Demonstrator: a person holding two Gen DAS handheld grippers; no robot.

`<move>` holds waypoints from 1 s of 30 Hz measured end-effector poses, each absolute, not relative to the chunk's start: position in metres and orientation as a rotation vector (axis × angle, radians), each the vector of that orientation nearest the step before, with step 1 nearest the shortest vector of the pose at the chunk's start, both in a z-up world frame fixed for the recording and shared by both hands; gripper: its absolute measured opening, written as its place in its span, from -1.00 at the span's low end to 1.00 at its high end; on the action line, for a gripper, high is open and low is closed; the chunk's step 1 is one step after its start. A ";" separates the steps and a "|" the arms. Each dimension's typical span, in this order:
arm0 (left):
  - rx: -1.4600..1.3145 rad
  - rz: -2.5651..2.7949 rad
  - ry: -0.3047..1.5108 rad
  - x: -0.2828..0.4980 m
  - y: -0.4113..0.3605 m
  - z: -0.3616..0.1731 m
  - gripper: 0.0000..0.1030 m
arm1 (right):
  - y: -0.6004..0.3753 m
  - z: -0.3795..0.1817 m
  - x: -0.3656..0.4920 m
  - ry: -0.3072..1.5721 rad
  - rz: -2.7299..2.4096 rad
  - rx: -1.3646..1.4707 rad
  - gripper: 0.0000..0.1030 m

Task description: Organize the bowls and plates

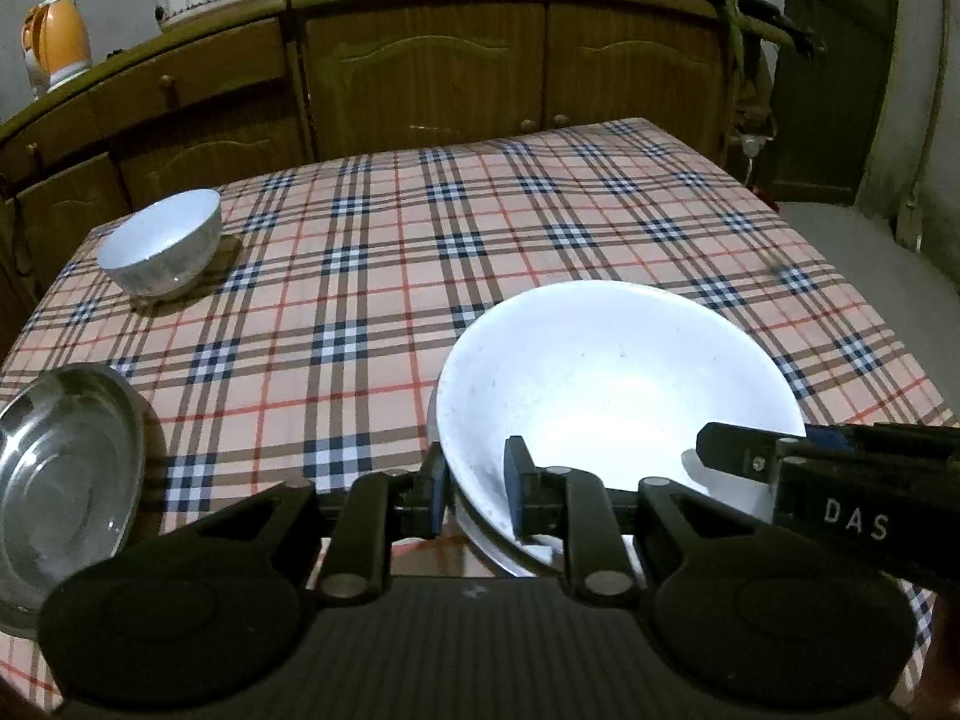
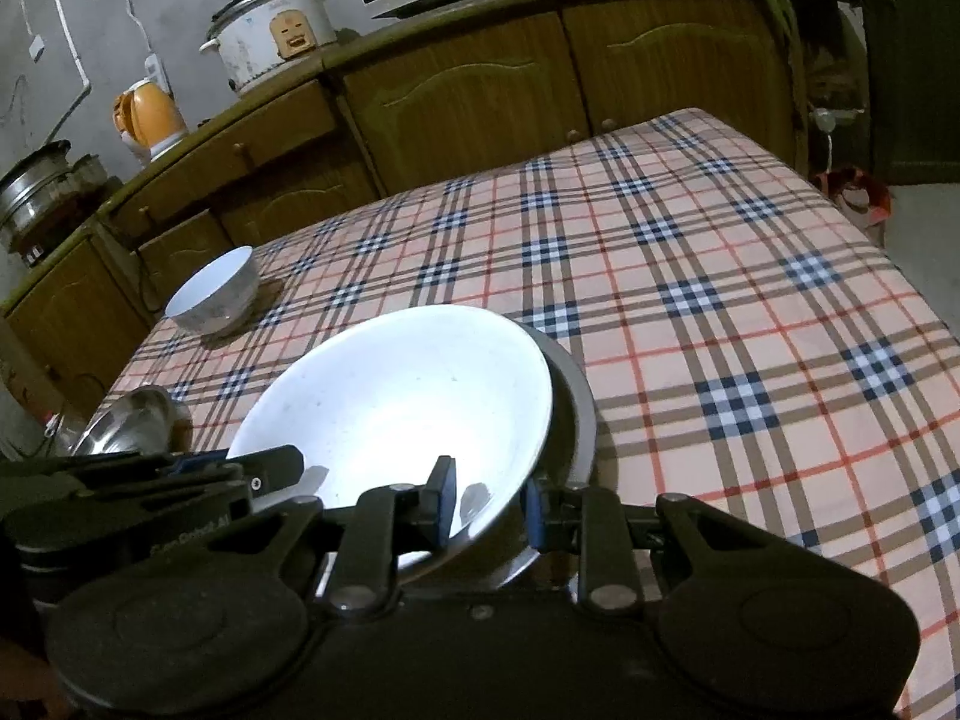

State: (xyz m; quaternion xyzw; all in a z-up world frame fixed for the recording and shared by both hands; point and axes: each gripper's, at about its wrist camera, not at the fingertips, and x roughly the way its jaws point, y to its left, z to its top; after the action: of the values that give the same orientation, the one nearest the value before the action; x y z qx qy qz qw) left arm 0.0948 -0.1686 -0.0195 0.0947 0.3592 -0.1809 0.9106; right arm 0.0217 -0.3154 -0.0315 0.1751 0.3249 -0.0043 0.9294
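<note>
A big white bowl [image 1: 612,384] sits nested in a metal dish at the near edge of the plaid table [image 1: 480,228]. My left gripper [image 1: 477,495] straddles its near-left rim, one finger inside and one outside, with a gap on each side of the rim. My right gripper [image 2: 489,507] straddles the near-right rim of the same white bowl [image 2: 408,402] and the metal dish [image 2: 573,402] under it; its body shows in the left wrist view [image 1: 840,480]. A small white bowl [image 1: 162,246] stands at the far left. A steel plate [image 1: 60,480] lies at the near left.
Wooden cabinets [image 1: 420,78] run behind the table, with a rice cooker [image 2: 270,30] and an orange kettle [image 2: 150,114] on top. The small white bowl [image 2: 213,294] and the steel plate [image 2: 126,420] also show in the right wrist view. The floor [image 1: 888,246] is to the right.
</note>
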 end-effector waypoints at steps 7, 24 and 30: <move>0.199 -0.365 0.723 0.095 -0.171 -0.023 -0.57 | -0.316 -0.035 0.023 0.658 -0.010 0.357 -0.38; 0.219 -0.345 0.701 0.094 -0.171 -0.026 -0.55 | -0.320 -0.027 0.017 0.639 -0.019 0.373 -0.01; 0.155 -0.333 0.708 0.096 -0.163 -0.017 -0.48 | -0.323 -0.016 0.009 0.598 -0.077 0.312 0.37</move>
State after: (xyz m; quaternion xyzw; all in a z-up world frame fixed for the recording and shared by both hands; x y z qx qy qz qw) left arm 0.0964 -0.1626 -0.0174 0.0755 0.3446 -0.1623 0.9215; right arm 0.0092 -0.3232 -0.0162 0.1530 0.2933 -0.0378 0.9430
